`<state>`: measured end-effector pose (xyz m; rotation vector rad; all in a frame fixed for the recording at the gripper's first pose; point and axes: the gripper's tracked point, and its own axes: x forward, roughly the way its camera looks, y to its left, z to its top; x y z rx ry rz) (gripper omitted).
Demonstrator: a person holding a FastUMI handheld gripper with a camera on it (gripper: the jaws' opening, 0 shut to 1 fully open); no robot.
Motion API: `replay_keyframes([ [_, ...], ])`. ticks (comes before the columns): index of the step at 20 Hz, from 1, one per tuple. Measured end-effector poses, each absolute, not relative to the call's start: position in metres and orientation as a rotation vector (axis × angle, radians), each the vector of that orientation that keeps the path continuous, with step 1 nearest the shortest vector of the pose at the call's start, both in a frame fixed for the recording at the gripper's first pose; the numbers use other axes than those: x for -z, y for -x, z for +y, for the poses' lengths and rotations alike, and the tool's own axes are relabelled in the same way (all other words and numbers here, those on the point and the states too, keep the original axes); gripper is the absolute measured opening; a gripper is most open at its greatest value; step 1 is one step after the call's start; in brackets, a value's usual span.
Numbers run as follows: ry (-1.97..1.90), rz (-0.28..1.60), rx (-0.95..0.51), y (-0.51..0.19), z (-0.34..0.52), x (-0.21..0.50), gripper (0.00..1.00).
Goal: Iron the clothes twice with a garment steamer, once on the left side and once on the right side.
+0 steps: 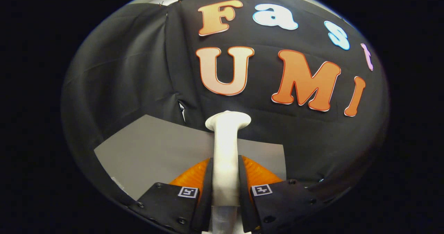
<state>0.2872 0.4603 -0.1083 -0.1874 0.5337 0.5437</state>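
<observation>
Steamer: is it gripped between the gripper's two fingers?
Yes, both fingers of the gripper press against the white steamer handle.

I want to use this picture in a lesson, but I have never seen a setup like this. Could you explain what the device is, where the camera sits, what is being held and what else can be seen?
The camera rides on a hand-held two-finger gripper and looks forward along its fingers, through a fisheye lens that bends the scene into a round picture. A person carries the gripper; no robot arm is involved. Both fingers press on the white handle of a garment steamer, which stands between them, its wider top end rising beyond the fingertips. Behind and below it lies a flat grey surface, probably the table top. A black cloth forms the booth's wall beyond. I cannot see any clothes from here.
</observation>
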Motion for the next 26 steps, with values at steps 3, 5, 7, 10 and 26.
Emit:
replay_keyframes([
  [3, 0.202, 0.439, -0.550, -0.268, 0.452, 0.085, 0.43],
  [5, 0.195, 0.378, -0.562, -0.249, 0.446, 0.064, 0.42],
  [7, 0.193, 0.305, -0.582, -0.227, 0.440, 0.039, 0.42],
  [10, 0.162, 0.225, -0.612, -0.192, 0.429, 0.004, 0.42],
  [26, 0.053, -0.030, -0.544, -0.063, 0.246, -0.094, 0.42],
])
